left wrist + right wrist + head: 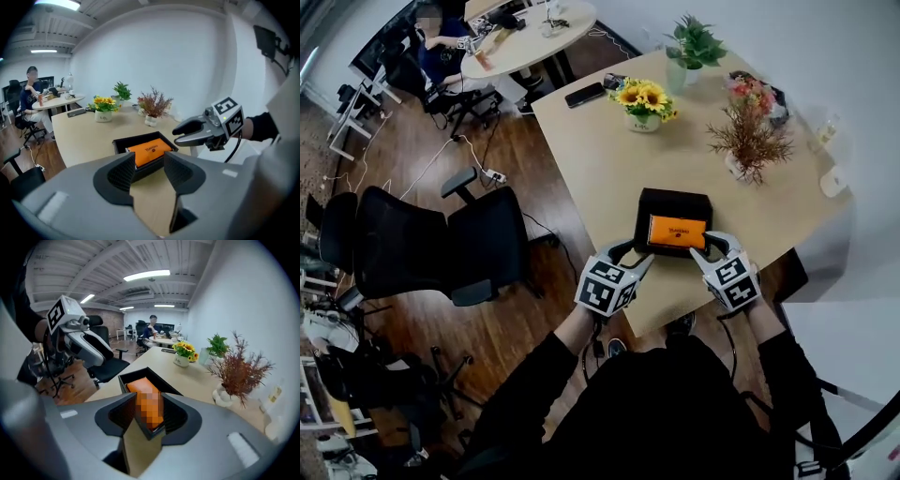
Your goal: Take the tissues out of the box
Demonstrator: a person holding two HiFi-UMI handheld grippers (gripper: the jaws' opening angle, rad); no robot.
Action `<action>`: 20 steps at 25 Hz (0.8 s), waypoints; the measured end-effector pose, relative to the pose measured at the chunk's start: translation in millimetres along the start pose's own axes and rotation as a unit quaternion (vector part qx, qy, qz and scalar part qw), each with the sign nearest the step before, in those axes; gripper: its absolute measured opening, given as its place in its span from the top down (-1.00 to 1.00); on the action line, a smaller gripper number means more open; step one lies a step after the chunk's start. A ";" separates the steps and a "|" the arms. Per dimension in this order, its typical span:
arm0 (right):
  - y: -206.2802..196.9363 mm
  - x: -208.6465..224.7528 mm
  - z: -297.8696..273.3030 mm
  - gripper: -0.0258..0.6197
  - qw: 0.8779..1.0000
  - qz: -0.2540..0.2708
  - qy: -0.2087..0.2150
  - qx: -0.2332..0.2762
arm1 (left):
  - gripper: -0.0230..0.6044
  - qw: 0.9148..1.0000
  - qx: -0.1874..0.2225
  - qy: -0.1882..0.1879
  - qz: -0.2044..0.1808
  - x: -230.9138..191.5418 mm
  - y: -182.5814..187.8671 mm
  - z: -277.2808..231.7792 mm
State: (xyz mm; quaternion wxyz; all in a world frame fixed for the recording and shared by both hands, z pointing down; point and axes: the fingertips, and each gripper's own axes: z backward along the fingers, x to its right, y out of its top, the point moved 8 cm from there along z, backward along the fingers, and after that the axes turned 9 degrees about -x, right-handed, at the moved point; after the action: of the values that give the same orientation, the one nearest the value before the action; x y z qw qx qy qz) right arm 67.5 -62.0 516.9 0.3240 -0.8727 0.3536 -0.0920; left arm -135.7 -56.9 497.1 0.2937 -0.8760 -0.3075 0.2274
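A black box [673,200] lies open near the front edge of the wooden table [600,159], with an orange tissue pack [677,231] inside it. My left gripper [639,259] is at the box's near left corner, its jaws apart with nothing between them. In the left gripper view [149,171] the box [123,143] and pack [149,150] lie just beyond its tips. My right gripper [711,248] is at the near right corner. In the right gripper view [146,416] its jaws stand apart around the box's near end [151,430]; no pad visibly presses.
Sunflowers in a pot [644,101], a green plant [692,47], a dried red plant [750,141] and a phone [584,95] stand farther back on the table. Black office chairs [441,244] are on the floor at left. A person sits at a round table [525,42] far behind.
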 end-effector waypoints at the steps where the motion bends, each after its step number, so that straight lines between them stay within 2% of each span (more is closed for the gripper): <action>1: 3.0 8.4 -9.5 0.41 1.000 0.023 0.008 -0.017 | 0.37 1.000 -0.022 0.002 -0.011 1.6 5.4 -14.0; 4: 9.4 23.7 -34.9 0.37 0.994 0.076 0.040 -0.069 | 0.37 0.996 -0.083 0.033 -0.028 -1.2 16.2 -48.1; 8: 15.2 34.3 -54.3 0.37 0.984 0.128 0.083 -0.094 | 0.37 0.988 -0.140 0.064 -0.009 -11.9 26.3 -77.7; 10: 18.7 38.3 -60.8 0.36 0.981 0.139 0.098 -0.096 | 0.36 0.985 -0.158 0.064 -0.003 -15.9 31.0 -86.3; 12: 20.3 39.6 -67.2 0.16 0.976 0.149 0.114 -0.108 | 0.34 0.982 -0.182 0.051 -0.011 -16.5 33.7 -93.9; 14: 20.1 39.2 -73.1 -0.05 0.970 0.158 0.131 -0.128 | 0.25 0.977 -0.208 0.037 -0.034 -17.5 35.3 -104.6; 16: 20.1 38.7 -78.2 -0.14 0.965 0.165 0.142 -0.147 | 0.06 0.969 -0.238 0.023 -0.056 -20.4 35.8 -115.2; 19: 18.5 36.9 -84.7 -0.18 0.961 0.158 0.148 -0.173 | -0.33 0.958 -0.279 0.013 -0.068 -27.9 35.9 -122.8; 20: 18.3 36.6 -86.6 -0.18 0.960 0.150 0.151 -0.180 | -0.34 0.956 -0.285 0.006 -0.068 -29.5 36.1 -125.3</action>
State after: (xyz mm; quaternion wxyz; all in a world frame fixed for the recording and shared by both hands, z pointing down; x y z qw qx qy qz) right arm 50.4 -140.0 569.8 0.1148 -0.8293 0.5362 -0.1075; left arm -69.4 -146.7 570.6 0.0485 -0.9018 -0.4163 0.1049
